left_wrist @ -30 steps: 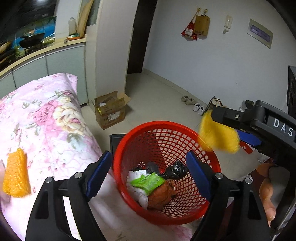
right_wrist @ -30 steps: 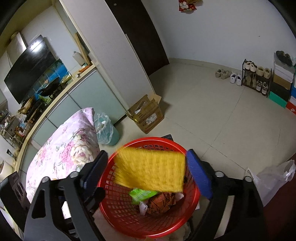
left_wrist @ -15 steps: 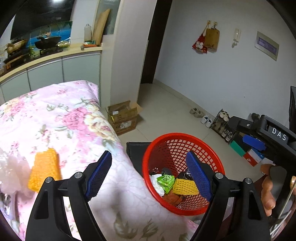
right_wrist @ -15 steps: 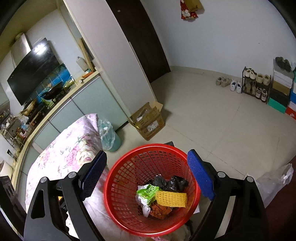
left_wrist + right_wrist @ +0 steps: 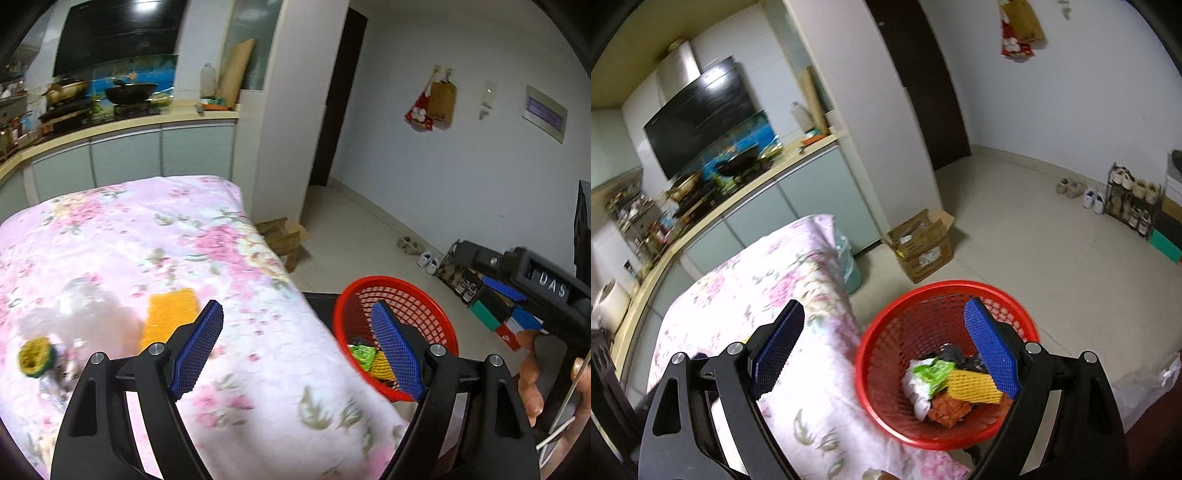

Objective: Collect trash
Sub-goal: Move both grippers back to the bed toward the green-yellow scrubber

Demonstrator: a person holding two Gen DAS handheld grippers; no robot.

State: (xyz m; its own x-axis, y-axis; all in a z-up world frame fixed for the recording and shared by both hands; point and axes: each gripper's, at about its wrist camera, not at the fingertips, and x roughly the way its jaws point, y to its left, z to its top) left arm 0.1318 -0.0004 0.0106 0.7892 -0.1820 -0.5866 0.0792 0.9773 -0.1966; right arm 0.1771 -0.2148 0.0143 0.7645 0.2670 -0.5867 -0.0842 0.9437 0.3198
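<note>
A red mesh basket (image 5: 886,354) (image 5: 436,310) stands beside the table's right edge and holds trash: a yellow foam net (image 5: 973,384), a green wrapper (image 5: 932,371), white paper and black bags. On the floral cloth lie an orange foam net (image 5: 166,317), a clear plastic wrapper (image 5: 77,314) and a yellow-green roll (image 5: 35,356). My left gripper (image 5: 295,350) is open and empty above the cloth. My right gripper (image 5: 886,349) is open and empty above the basket's left rim; it also shows at the right of the left wrist view (image 5: 517,284).
The table with pink floral cloth (image 5: 129,240) fills the left. A kitchen counter (image 5: 110,129) runs behind it. A cardboard box (image 5: 919,245) and a plastic-lined bin (image 5: 849,258) stand on the floor. A shoe rack (image 5: 1130,199) lines the right wall.
The yellow foam net left my right gripper and dropped into the red basket. Both grippers have since swung left, toward the table; the orange net and other trash came into the left view.
</note>
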